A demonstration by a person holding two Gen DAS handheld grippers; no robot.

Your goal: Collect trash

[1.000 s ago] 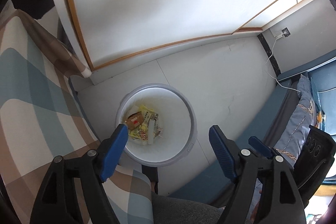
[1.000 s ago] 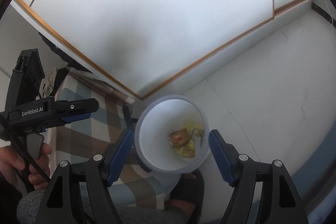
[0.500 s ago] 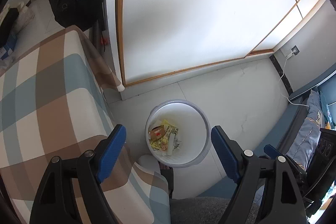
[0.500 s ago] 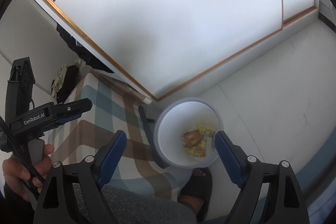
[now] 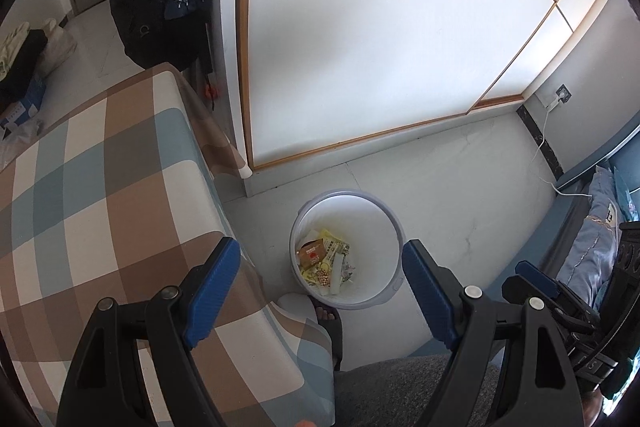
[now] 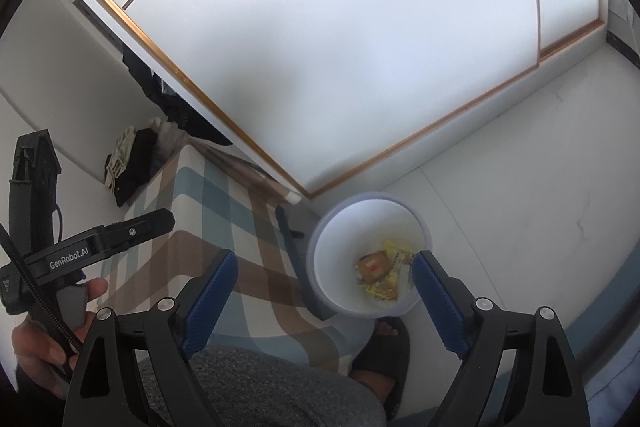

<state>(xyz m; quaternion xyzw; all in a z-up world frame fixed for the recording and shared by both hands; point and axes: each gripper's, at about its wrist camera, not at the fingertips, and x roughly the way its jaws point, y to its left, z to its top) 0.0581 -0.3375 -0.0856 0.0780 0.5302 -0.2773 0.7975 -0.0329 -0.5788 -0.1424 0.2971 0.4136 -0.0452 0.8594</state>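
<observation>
Left wrist view: the left gripper [image 5: 320,275] hangs high over the floor with its blue fingers [image 5: 212,279] spread wide and nothing between them. Directly below, the white bin [image 5: 390,227] stands on the floor just beside the near corner of the checked worktop [image 5: 100,179]. Trash wrappers [image 5: 324,259], yellow and one brown, lie on the bin bottom. A sandalled foot [image 5: 330,319] sits touching or nearly touching the near rim of the bin. No loose trash shows on the visible part of the worktop; a pile of items at its far left edge is too small to identify. Right wrist view: the right gripper [image 6: 324,287] is likewise held high, fingers [image 6: 436,291] apart and empty. The bin [image 6: 340,235] appears between the fingers, wrappers [image 6: 382,271] inside it, the worktop [image 6: 200,219] to its left. The left gripper [image 6: 104,243] is seen from the side at the left edge, held in the person's hand [image 6: 40,343]. Judgement: the deposit step appears complete and the step in hand is locating the next piece. Recommended procedure: keep both sets of fingers fully open, sweep the cameras along the worktop edges and the floor around the bin, and approach any thin wrapper from above so one finger can slide under an edge. Keep the descent clear of the bin rim and the foot.
</observation>
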